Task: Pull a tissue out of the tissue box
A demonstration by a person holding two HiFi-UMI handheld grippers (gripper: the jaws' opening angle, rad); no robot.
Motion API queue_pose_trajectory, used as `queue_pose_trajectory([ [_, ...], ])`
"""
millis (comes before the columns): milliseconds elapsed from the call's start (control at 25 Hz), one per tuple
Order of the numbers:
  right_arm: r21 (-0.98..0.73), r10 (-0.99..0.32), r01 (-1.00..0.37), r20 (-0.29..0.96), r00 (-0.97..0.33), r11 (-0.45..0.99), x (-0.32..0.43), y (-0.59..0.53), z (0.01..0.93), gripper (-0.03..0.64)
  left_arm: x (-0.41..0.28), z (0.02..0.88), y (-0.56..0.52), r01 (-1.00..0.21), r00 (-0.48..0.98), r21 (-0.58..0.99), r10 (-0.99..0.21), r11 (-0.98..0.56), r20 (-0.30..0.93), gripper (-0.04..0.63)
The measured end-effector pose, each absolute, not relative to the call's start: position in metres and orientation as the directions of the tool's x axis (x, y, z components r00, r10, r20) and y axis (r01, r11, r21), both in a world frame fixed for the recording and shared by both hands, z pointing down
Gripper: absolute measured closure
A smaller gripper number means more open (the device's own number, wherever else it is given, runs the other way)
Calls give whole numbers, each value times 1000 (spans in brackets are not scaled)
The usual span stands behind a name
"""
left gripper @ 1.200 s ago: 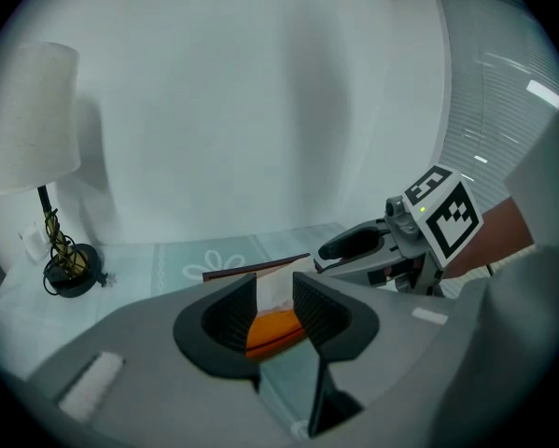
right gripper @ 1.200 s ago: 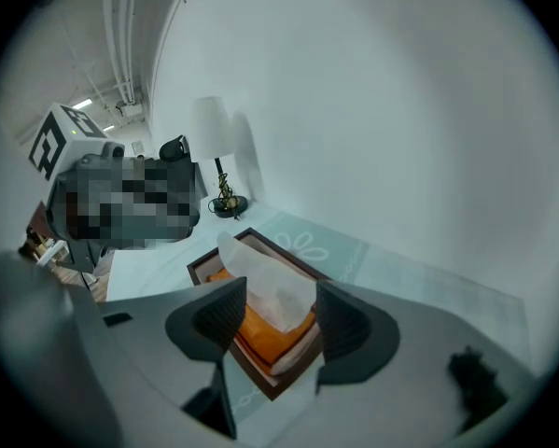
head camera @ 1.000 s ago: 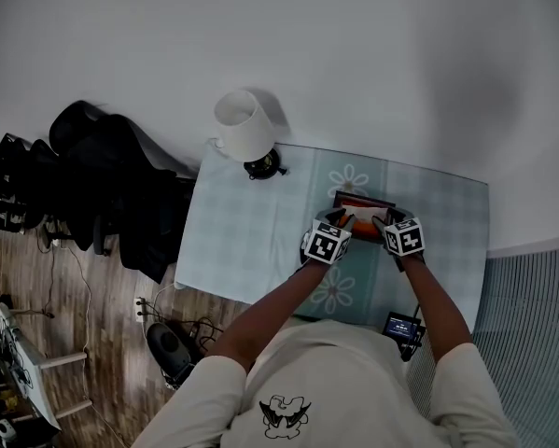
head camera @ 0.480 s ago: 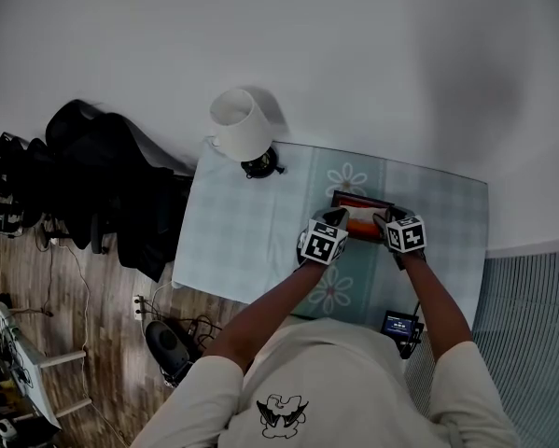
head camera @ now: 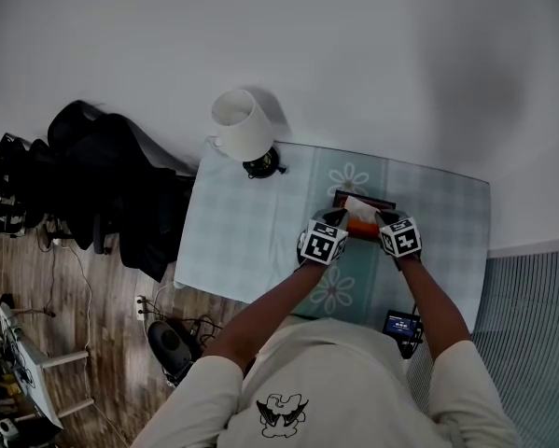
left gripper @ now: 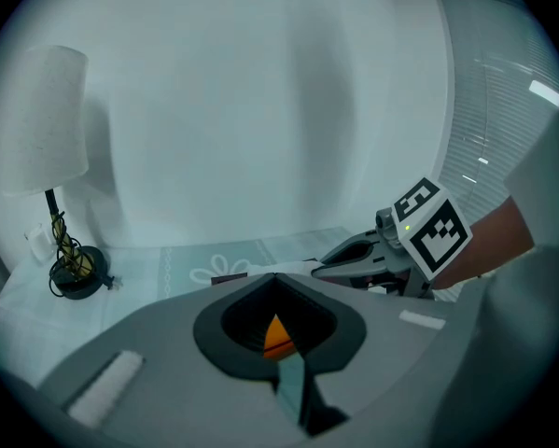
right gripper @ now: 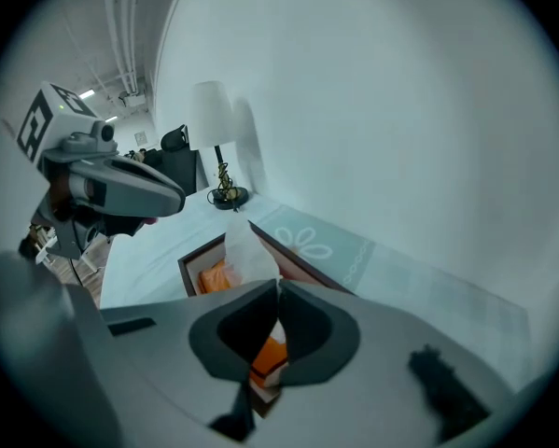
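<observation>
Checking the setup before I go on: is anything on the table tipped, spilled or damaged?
Nothing stands out. The lamp stands upright at the corner of the table, the tissue box lies flat, and one tissue sticks up from its opening.

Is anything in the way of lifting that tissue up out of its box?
Nothing visible does. The right gripper is shut on the tissue, with open air above the tissue box. The left gripper sits shut at the box's end, beside the tissue rather than over it, and the lamp stands off at the table's corner.
</observation>
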State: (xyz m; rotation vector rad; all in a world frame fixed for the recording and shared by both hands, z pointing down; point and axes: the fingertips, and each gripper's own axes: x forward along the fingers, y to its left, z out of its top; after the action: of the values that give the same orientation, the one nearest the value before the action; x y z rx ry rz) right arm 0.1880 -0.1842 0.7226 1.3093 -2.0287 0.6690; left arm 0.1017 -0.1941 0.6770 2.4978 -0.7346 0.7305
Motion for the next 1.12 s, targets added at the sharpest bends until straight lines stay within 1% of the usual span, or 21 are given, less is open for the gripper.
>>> queue_pose_trajectory([
  [200, -82, -621, -922, 716, -319, 379, 183, -185, 714, 601, 104, 678, -191, -591, 721, 257, -358, -765, 594, 589],
  [440, -115, -696, -942, 647, -312, 316, 186, -186, 679, 601, 104, 672, -191, -584, 727, 249, -362, -772, 584, 589],
  [800, -132, -779, -961, 564, -275, 244, 200, -175, 631, 601, 101, 658, -193, -593, 732, 236, -393, -770, 557, 589],
  [1120, -135, -833, -964, 485, -265, 229, 201, -170, 581, 601, 94, 639, -200, -609, 736, 227, -436, -760, 518, 589],
])
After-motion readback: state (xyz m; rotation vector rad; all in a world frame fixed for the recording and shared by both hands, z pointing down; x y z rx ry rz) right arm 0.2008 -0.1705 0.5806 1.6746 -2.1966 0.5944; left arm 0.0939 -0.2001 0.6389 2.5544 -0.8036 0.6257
